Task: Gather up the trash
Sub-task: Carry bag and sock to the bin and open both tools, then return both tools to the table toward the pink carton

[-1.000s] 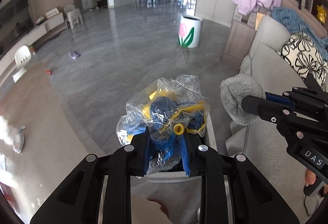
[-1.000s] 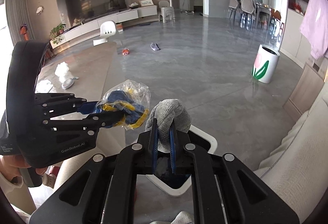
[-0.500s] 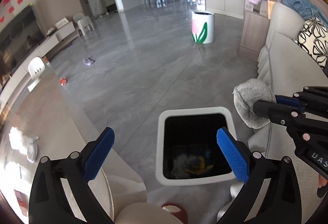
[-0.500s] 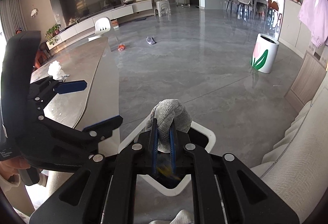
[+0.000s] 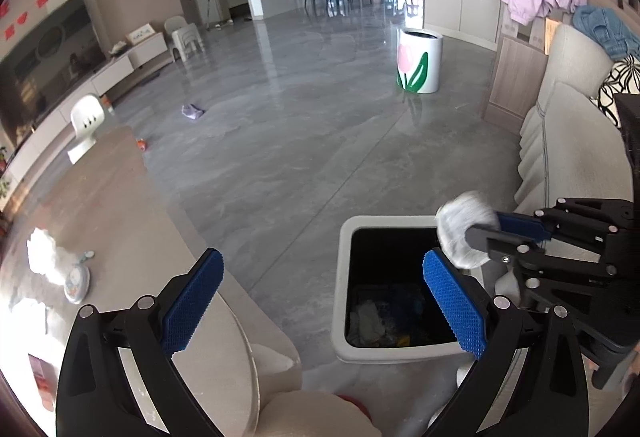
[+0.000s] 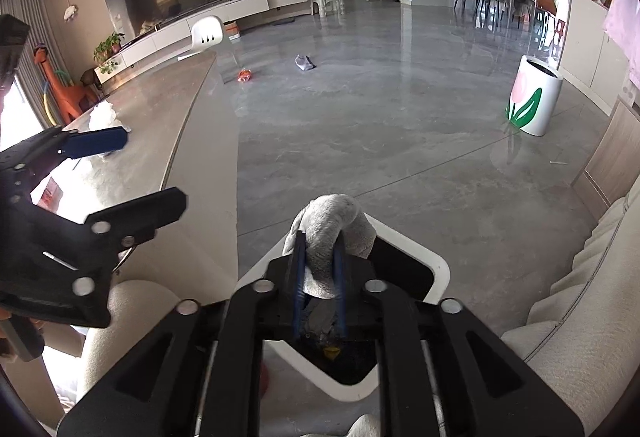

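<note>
A white square trash bin [image 5: 345,277] with a dark inside stands on the grey floor; it also shows in the right wrist view [image 6: 434,269]. Trash lies at its bottom, with the plastic bag of blue and yellow stuff [image 5: 396,325]. My left gripper [image 5: 320,305] is open and empty, beside the bin's left edge. My right gripper [image 6: 318,277] is shut on a grey cloth wad [image 6: 332,233] and holds it over the bin's far right corner; the wad also shows in the left wrist view [image 5: 466,233].
A long stone table [image 5: 100,221] at the left carries crumpled white tissue [image 5: 44,257] and a small dish [image 5: 78,283]. A beige sofa [image 5: 576,153] runs along the right. A tulip-painted bin [image 5: 419,61], a purple scrap [image 5: 192,111] and a red scrap [image 6: 244,75] sit on the floor.
My left gripper opened and dropped the plastic bag into the bin, then drew left. My right gripper moved the cloth wad over the bin.
</note>
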`<state>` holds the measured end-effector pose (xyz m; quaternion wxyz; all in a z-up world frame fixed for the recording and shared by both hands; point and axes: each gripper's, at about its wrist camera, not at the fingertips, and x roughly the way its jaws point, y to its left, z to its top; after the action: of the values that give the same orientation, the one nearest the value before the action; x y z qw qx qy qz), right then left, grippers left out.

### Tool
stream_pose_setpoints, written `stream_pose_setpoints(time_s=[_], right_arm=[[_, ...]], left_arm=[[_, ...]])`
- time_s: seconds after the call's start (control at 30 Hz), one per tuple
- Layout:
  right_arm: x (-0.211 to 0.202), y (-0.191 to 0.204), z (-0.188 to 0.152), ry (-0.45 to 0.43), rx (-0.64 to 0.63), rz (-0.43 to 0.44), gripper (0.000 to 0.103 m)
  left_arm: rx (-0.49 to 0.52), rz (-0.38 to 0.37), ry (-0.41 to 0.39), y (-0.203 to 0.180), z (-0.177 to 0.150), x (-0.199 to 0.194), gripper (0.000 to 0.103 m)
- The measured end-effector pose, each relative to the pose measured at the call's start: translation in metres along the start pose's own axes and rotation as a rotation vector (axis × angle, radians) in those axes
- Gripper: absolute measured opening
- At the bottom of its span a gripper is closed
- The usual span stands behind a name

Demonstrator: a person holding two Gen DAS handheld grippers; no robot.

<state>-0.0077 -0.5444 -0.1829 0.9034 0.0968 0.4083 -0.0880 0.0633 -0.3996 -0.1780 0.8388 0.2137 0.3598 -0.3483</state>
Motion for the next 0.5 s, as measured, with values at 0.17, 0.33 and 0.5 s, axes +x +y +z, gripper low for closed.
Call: stream_pose_setpoints(time_s=[0.17,0.33,0.5], right_arm=[[-0.002,-0.009,0.009,0.013,0.019,-0.015,0.099],[-0.011,-0.007,0.014,-0.002,0.016,-0.014,0.099],[-0.024,0.013,0.022,-0.051,-0.03,-0.024,0.099]], left_arm=[[-0.071,-0.024,-0.008,0.015,0.0,-0.001,0.098],[-0.117,-0.022,-0.029,0.032,-0.004,-0.011,0.098],[-0.154,0.022,-0.068,0.056,-0.016,-0.037,0.098]])
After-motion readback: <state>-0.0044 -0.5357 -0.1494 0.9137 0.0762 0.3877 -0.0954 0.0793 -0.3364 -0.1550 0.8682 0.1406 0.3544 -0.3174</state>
